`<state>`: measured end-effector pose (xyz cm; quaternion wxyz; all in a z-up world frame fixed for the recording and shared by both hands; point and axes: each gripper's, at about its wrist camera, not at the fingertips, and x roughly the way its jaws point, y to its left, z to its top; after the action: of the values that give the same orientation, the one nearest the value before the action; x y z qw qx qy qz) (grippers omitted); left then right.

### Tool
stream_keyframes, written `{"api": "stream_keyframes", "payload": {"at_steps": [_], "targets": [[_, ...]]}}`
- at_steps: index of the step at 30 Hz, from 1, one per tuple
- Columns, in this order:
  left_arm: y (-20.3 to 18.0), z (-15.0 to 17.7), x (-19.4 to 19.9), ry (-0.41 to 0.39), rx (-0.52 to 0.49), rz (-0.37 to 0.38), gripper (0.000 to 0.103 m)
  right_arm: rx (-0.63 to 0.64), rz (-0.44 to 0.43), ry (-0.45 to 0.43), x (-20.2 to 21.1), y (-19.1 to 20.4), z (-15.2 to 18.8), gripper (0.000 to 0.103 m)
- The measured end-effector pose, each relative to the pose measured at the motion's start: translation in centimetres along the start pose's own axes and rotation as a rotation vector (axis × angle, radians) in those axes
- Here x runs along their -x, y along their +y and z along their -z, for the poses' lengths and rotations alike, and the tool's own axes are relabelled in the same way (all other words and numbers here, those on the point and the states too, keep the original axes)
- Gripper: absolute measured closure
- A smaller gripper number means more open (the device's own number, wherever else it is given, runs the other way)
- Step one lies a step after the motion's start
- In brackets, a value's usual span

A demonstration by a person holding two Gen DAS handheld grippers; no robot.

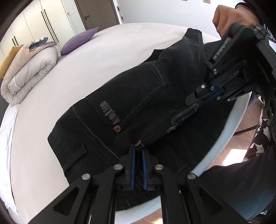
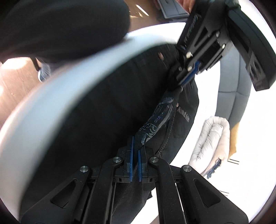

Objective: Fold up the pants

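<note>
A: Location of the pants [image 1: 138,96]?

B: They lie on the bed [image 1: 86,60], near its front edge, back side up; a rear pocket [image 1: 127,96] with printed lettering faces the left camera. Part of the cloth appears doubled over, so the fold looks to be under way, though how far cannot be fixed.

A: The left tool [image 1: 138,149]?

B: Its pads are drawn narrow and pinch a ridge of dark cloth close to a copper rivet [image 1: 117,128]. The right camera shows the same tool [image 2: 182,84] from outside, clamped on that raised edge.

A: And the right tool [image 2: 135,151]?

B: Likewise narrow, gripping the same edge further along, at a patterned strip [image 2: 155,120]. In the left view the right tool [image 1: 191,101] comes in from the person's hand [image 1: 229,15] at upper right.

A: Why two grips on one edge?

B: The inspector judges that holding the edge at two spaced points keeps it taut and straight, so a layer can be carried over without sagging.

A: Anything else present?

B: A rolled quilt [image 1: 29,69] and a purple cushion [image 1: 79,40], well apart from the work.
</note>
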<state>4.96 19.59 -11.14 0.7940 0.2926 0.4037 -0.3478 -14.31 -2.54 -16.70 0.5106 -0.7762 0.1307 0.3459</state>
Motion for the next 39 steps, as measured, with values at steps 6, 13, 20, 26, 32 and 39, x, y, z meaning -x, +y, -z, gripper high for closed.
{"api": "stream_keyframes", "payload": {"at_steps": [6,13,20,26,32,39], "targets": [[0.9,0.7,0.0,0.005,0.033,0.002,0.096,-0.021,-0.023,-0.021,1.5,0.2,-0.8,0.1],[1.3,0.6,-0.7,0.017,0.032,-0.014,0.096,-0.025,-0.024,-0.02,3.6,-1.0,-2.1,0.1],[1.2,1.3,-2.8,0.011,0.054,-0.035,0.091,-0.037,-0.03,-0.005,1.2,-1.5,-2.6,0.1],[1.7,1.7,-2.0,-0.005,0.074,-0.051,0.049,-0.05,-0.041,0.008,-0.3,-1.4,-2.8,0.099],[3.2,1.8,0.4,-0.046,0.17,-0.014,0.031,-0.082,-0.052,0.018,-1.2,-1.7,-2.7,0.099],[4.4,-2.4,-1.2,-0.131,0.285,-0.02,0.031,-0.151,-0.043,0.031,-2.6,-2.4,-2.7,0.099]]}}
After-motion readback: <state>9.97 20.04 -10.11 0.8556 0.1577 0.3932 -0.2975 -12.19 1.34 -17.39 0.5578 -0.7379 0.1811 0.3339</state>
